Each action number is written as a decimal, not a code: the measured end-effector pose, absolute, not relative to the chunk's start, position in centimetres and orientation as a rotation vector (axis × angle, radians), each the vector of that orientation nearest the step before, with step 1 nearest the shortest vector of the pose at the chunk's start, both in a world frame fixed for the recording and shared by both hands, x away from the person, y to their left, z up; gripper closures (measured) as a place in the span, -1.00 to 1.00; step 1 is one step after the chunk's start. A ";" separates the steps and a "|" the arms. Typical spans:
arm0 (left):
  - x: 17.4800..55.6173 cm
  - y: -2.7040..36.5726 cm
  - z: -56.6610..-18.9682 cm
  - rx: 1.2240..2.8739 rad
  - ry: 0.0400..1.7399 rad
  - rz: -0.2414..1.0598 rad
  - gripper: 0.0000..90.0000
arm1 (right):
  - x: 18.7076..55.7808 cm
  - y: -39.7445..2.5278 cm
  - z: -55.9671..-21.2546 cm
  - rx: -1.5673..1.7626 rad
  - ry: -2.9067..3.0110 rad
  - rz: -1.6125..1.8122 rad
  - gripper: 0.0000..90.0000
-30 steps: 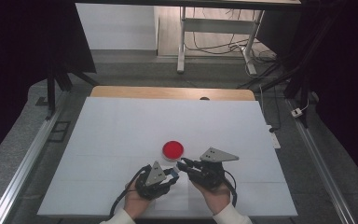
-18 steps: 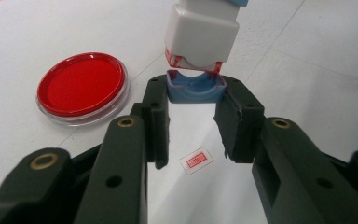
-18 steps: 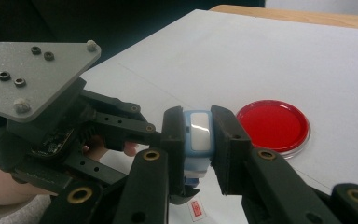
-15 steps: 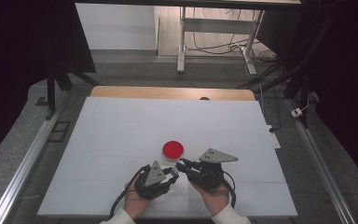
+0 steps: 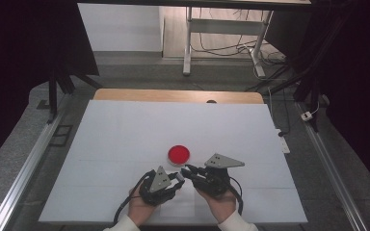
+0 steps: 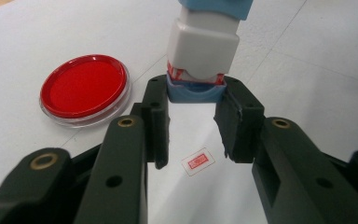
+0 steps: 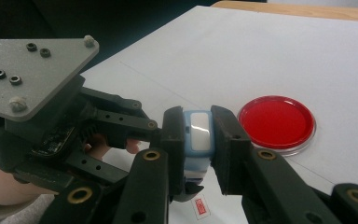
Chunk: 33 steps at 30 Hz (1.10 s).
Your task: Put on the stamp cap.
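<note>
Between the two claws, low on the white surface (image 5: 125, 130) toward six o'clock in the high view, sits a small blue-and-white stamp (image 7: 198, 135). The right claw (image 7: 199, 140) has its two black jaws pressed against the stamp's sides, so it holds the stamp by its upper body, with the pale window of the stamp facing that claw's camera. In the left gripper view the stamp (image 6: 204, 51) stands upright at twelve o'clock, its blue base with a red-and-white band reaching down between the jaw tips of the left claw (image 6: 193, 119); those jaws stand narrowly apart on either side of the base, and whether they press it or merely flank it cannot be told. On the surface under the left claw, toward six o'clock in that view, lies a small red rectangular imprint (image 6: 198, 161), apart from the stamp's base. A round red ink pad (image 5: 178, 154) in a clear rim rests on the surface at about eleven o'clock from the stamp, near it but not touching. In the high view both hands enter from the bottom edge, each claw carrying a grey three-cornered plate, the tips meeting just below the ink pad.
</note>
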<state>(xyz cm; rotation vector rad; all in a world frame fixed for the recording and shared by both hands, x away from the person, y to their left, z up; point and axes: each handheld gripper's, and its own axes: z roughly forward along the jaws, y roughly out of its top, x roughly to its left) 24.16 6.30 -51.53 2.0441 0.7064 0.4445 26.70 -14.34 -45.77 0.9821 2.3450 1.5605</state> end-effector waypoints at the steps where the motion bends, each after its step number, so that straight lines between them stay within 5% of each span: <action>1: 24.2 6.3 -51.5 2.042 0.707 0.446 0.45 | 26.7 -14.3 -45.8 0.983 2.345 1.561 0.68; 33: 23.8 5.9 -51.7 2.071 0.696 0.505 0.45 | 26.7 -14.1 -46.0 1.026 2.374 1.516 0.68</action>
